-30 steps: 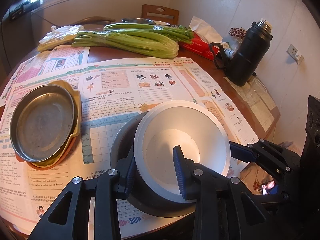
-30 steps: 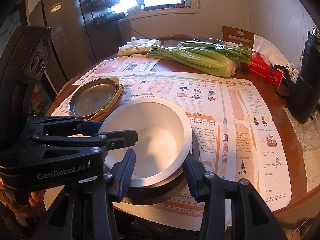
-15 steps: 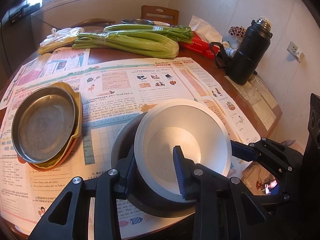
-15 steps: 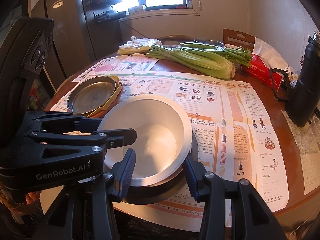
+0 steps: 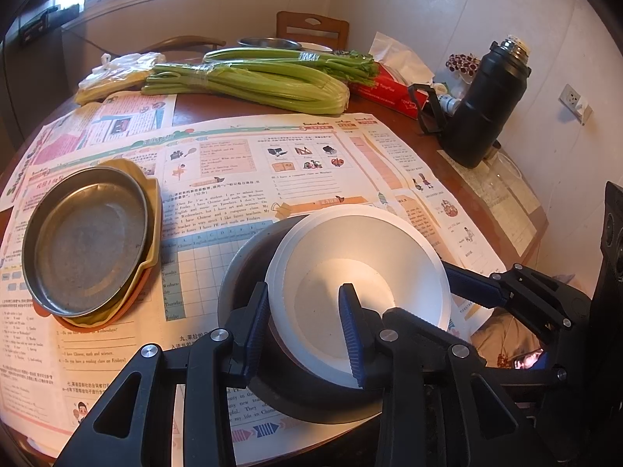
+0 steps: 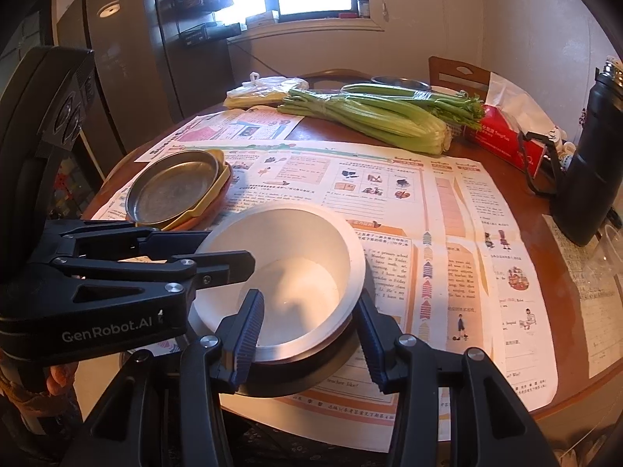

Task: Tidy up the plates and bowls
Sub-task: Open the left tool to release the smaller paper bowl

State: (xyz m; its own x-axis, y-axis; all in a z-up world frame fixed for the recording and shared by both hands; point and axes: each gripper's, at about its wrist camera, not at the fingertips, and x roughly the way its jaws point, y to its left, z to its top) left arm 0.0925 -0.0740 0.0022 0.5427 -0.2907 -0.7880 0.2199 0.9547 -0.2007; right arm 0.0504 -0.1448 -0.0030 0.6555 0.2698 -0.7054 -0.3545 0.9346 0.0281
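A white bowl (image 5: pixel 362 268) sits tilted inside a dark metal bowl (image 5: pixel 249 264) at the table's near edge; both show in the right wrist view, white bowl (image 6: pixel 288 260) over dark bowl (image 6: pixel 331 358). My left gripper (image 5: pixel 305 327) straddles the white bowl's near-left rim, one finger inside, one outside, with a gap. My right gripper (image 6: pixel 309 334) straddles the rim from the other side, jaws apart. A metal plate (image 5: pixel 89 233) lies stacked on yellow and orange dishes (image 5: pixel 150 229) at the left.
Newspaper sheets (image 5: pixel 249 167) cover the round wooden table. Celery bunches (image 5: pixel 253 81), a plastic bag (image 5: pixel 117 74), a red tissue box (image 5: pixel 389 85) and a black thermos (image 5: pixel 486 105) stand at the back and right. A metal bowl (image 5: pixel 268 43) sits by the far chair.
Both views have shifted slightly; the bowls and grippers keep the same relation. Nothing was picked up or let go.
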